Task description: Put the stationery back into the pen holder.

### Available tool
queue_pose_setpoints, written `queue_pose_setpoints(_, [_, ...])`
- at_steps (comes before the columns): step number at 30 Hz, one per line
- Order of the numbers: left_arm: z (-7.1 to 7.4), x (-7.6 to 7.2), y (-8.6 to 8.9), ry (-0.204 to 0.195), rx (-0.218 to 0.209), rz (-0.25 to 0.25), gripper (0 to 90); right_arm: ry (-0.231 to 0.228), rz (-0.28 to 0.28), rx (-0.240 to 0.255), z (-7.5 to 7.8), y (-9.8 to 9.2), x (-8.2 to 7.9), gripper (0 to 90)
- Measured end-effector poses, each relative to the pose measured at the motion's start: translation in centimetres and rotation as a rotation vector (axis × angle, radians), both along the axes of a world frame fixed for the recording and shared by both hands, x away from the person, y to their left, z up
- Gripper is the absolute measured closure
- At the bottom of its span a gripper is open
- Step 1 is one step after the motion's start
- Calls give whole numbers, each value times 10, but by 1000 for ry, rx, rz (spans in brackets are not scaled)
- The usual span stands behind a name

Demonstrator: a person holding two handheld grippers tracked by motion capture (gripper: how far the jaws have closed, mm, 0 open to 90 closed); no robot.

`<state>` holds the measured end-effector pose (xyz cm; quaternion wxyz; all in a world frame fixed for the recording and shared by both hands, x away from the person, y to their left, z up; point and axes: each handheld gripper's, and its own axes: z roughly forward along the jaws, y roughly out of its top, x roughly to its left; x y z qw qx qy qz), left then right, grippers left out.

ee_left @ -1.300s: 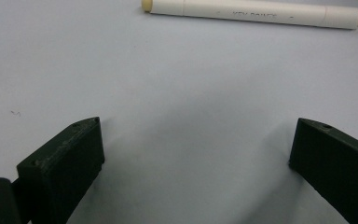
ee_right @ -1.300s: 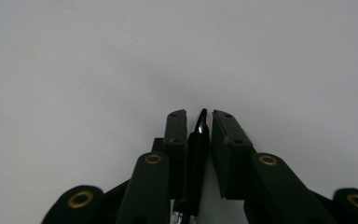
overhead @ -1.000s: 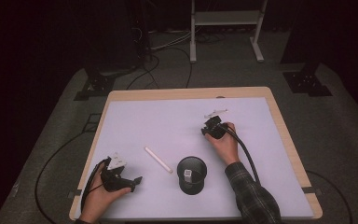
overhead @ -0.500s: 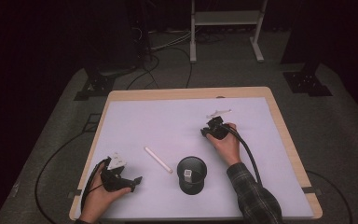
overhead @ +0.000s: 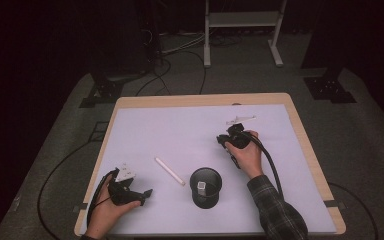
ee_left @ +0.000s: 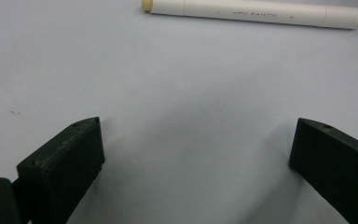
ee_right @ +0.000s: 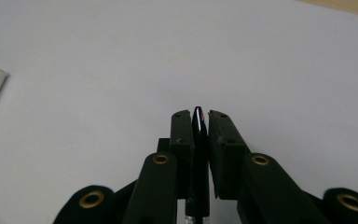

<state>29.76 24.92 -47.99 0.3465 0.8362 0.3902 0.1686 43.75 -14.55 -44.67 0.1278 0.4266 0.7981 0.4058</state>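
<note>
We work over the table (overhead: 130, 125), its pale sheet framed by a wooden rim. Near the front edge, about midway along it, stands the cup (overhead: 205, 186), black and upright, mouth open, with something small and pale inside that we cannot make out. Left of the cup, apart from it, lies the marker (overhead: 169, 171), a cream stick angled across the sheet; in the left gripper view the marker (ee_left: 256, 12) lies crosswise just ahead of the jaws.

Our left gripper (overhead: 142, 194) sits low by the front left corner, jaws spread wide with nothing between them, pointing towards the marker. Our right gripper (overhead: 223, 140) is out in the right half of the table, well back from the front edge, and in the right gripper view it (ee_right: 199, 116) is clamped on a pen (ee_right: 198, 140), a slim dark thing pinched upright between the pads, tip showing just past them.

So the step in hand, as we read it, is carrying the pen to the cup. Next we need to swing the right hand towards the front edge, bring the pen over the cup's mouth, tip it down and let go. The marker waits for the left gripper.
</note>
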Motion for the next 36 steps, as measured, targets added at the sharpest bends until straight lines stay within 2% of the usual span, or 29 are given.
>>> queue_pose_setpoints(6, [0, 0, 0, 0, 0, 0, 20, -34, 21, 6, 13, 0, -8, 797])
queue_pose_setpoints(36, [0, 0, 0, -1, 3, -2, 20, -101, 62, 119, 48, -18, -31, 798])
